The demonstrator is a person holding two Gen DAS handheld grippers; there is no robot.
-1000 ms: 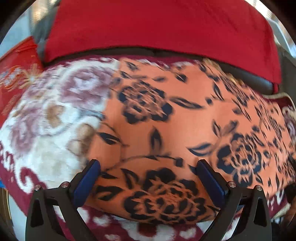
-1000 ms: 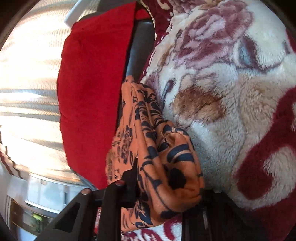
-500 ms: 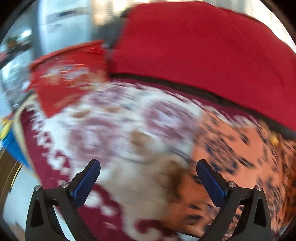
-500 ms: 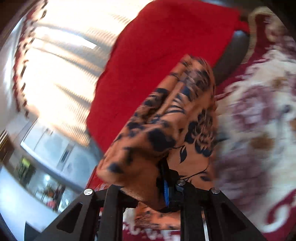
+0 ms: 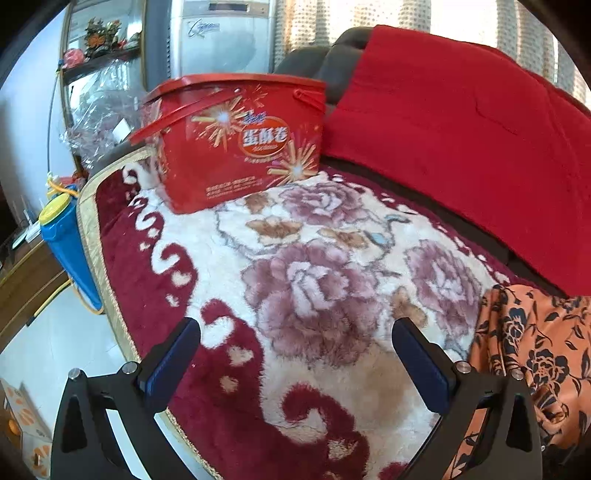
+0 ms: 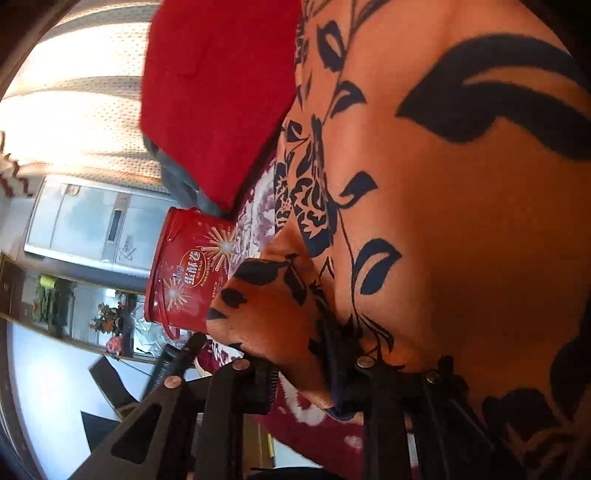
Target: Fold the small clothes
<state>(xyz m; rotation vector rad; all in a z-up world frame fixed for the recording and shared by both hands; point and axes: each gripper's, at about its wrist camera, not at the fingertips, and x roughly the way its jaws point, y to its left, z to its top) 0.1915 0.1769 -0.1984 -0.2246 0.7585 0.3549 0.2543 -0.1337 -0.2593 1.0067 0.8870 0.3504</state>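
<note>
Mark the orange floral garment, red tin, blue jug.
orange floral garment (image 5: 532,343), left wrist view, flat printed area.
red tin (image 5: 240,147), left wrist view, front face.
blue jug (image 5: 64,243), left wrist view, side wall.

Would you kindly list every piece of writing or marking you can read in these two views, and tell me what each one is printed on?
"蛋酥卷": large white characters in the oval on the red tin, also visible on it in the right wrist view.
Small print low on the tin's front: too small to read.
Cursive logo on the grey appliance behind the tin: too blurred to read.
Orange floral garment, rose blanket: no writing.
</note>
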